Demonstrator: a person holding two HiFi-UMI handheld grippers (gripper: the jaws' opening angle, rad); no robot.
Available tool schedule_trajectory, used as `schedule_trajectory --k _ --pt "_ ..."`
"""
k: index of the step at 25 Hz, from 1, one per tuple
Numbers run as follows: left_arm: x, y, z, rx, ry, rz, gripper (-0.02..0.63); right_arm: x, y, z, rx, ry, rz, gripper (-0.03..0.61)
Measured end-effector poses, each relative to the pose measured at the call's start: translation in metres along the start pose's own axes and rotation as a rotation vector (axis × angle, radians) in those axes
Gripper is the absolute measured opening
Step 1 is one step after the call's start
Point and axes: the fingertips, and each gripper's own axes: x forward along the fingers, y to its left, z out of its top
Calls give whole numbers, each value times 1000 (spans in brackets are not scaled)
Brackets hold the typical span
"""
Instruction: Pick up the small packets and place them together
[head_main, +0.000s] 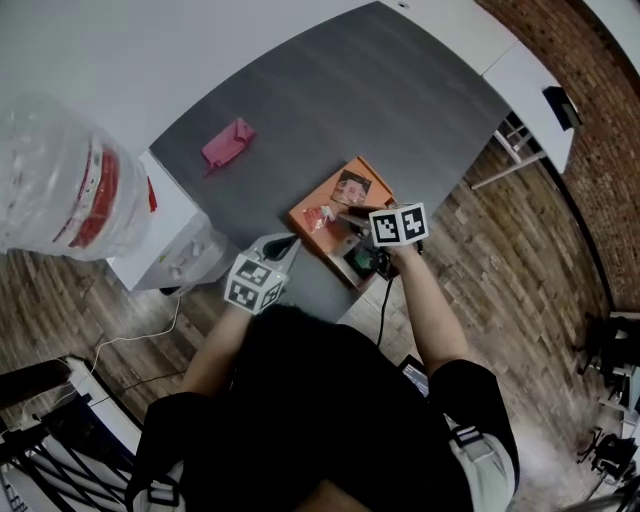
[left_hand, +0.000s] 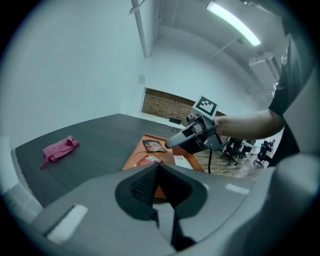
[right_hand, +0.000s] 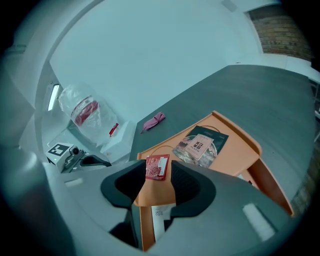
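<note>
Dark grey table, wood floor below its near edge, and an orange tray sits right at that edge. Nearest, the left gripper hangs level with its jaws together and nothing in them. The right gripper tips down over the tray, jaws apart and gripping nothing. A white packet lies under them, and the small red packet lies flat on the tray just off their tips. It looks light, thin and limp, probably slick foil, so pinching a free edge should beat pressing on its face. Just beyond lies a larger dark packet, the likely gathering spot. Watch the tray's raised rim. Farther off, well apart, is a pink cloth, with bare tabletop all round.
</note>
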Motion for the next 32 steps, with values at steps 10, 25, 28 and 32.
schedule_trajectory --k 10,25,28,32 --pt "18 -14 14 57 7 -65 0 -39 -13 -3 -19 -77 -49 150" --pt "38 -44 9 67 32 -127 0 -72 -63 -68 -191 130 -267 153" --pt "38 -43 8 60 31 -117 0 -69 -69 -71 -257 159 -305 171" --pt "34 -37 8 50 31 -96 0 -63 -77 -73 -347 221 -347 173"
